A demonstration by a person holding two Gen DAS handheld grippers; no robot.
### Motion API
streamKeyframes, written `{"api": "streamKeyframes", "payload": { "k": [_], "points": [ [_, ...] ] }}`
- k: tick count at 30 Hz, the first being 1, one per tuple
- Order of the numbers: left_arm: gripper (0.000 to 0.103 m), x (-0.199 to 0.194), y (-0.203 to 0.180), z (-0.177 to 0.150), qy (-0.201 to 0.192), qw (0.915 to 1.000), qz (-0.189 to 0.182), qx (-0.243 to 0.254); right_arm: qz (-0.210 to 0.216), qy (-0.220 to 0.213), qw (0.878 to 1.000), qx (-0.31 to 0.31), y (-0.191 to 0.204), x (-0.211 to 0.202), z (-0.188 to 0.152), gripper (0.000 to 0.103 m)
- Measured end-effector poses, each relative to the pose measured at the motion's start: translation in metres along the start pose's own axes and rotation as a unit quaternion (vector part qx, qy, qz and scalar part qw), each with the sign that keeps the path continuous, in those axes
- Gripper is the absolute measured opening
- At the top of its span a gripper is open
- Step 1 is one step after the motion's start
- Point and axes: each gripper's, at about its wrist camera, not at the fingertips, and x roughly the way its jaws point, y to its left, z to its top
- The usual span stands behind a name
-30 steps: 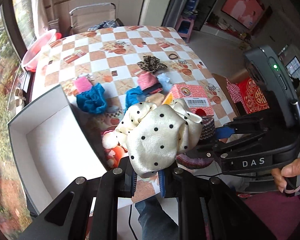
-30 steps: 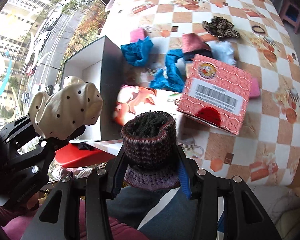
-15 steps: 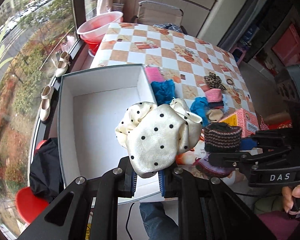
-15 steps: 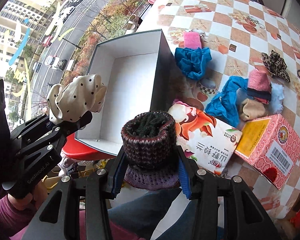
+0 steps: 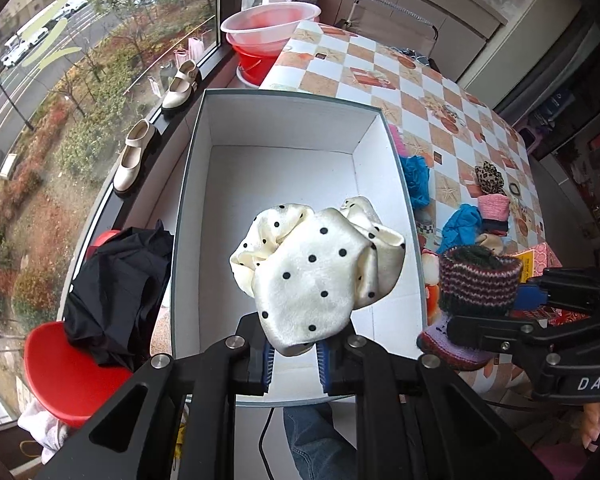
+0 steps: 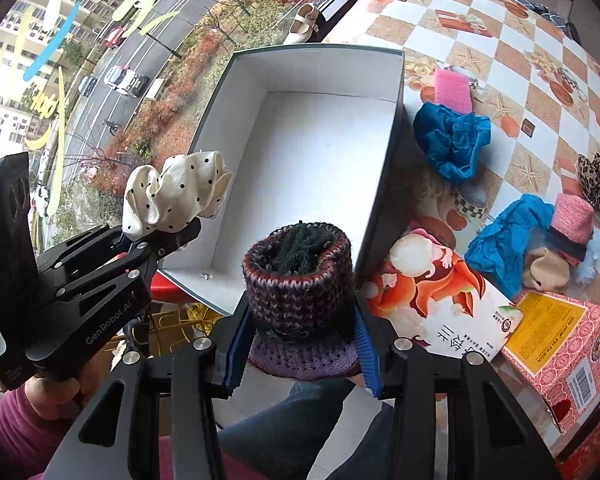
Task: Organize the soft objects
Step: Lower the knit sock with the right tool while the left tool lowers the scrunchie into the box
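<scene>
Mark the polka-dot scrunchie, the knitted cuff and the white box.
polka-dot scrunchie (image 5: 316, 276), left wrist view, middle of the fabric.
knitted cuff (image 6: 298, 280), right wrist view, striped side.
white box (image 5: 284, 168), left wrist view, bare floor.

table (image 6: 500, 8): checkered | on it: white box (image 6: 300, 152), blue cloths (image 6: 452, 140), red carton (image 6: 560, 344)

A knitted cuff (image 6: 298, 276) is being held by the right gripper (image 6: 299, 344) beside a white box (image 6: 324, 152), a dotted scrunchie (image 6: 176, 196) by the left gripper (image 6: 156, 236).

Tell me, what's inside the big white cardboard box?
Nothing that shows: the big white cardboard box has a bare white floor. The cream polka-dot satin scrunchie in the left gripper covers part of the floor in the left view.
</scene>
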Motion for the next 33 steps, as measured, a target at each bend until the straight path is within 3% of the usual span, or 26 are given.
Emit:
{"api": "streamKeyframes", "payload": {
  "k": [12,33],
  "points": [
    [0.019,0.016,0.013,-0.008,0.021,0.9993,0.01,-0.028,0.001,0.017,0.999,-0.03,0.016,0.02,0.014,0.048],
    [0.019,0.048,0.022,-0.019,0.065,0.9972,0.029,-0.023,-0.009,0.039,0.999,-0.035,0.028,0.041,0.025,0.048]
  ]
}}
